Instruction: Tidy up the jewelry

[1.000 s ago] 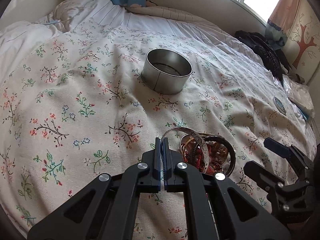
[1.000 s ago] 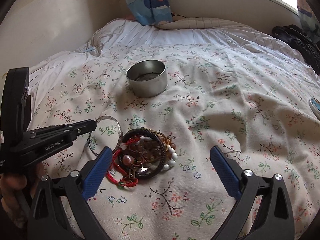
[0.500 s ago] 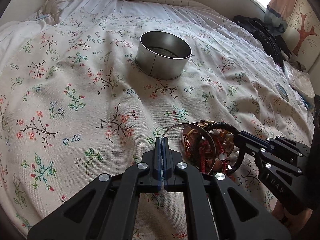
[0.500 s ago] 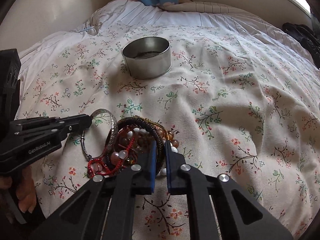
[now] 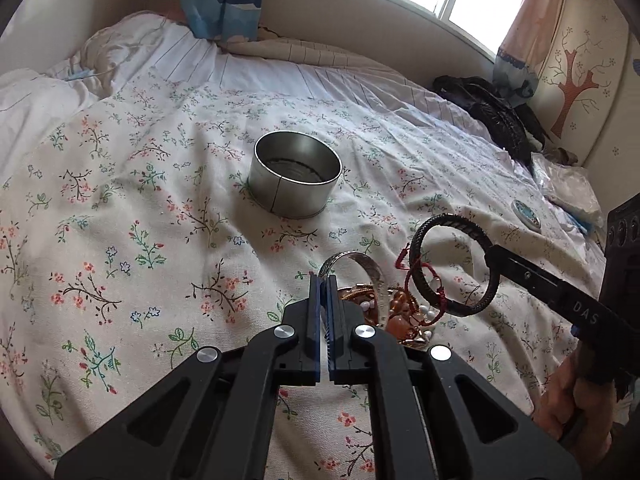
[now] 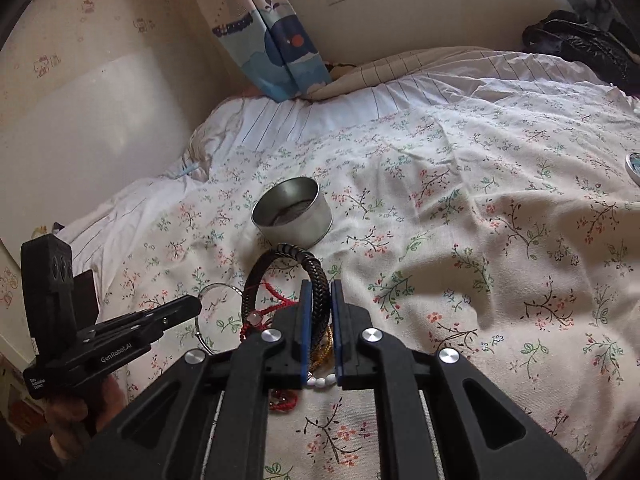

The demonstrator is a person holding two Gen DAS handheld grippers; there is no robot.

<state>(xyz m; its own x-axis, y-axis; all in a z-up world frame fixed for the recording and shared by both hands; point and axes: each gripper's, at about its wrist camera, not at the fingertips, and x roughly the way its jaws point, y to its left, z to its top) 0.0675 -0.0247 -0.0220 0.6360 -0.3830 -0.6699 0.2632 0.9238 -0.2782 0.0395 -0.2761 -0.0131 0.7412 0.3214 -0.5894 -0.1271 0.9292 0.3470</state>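
The right tool (image 6: 319, 294) pinches a black braided leather bracelet (image 6: 294, 260) between its blue pads and holds it above the flowered bed cover (image 5: 120, 220), with a red cord bracelet (image 5: 420, 280) hanging tangled on it. The left tool (image 5: 323, 280) is pressed together on the edge of a silver metal bangle (image 5: 360, 260) (the bangle stands up beside the pile of beaded bracelets (image 5: 400, 312) on the bed). The round open metal tin (image 5: 294, 182) stands farther back on the cover, well apart from the pile.
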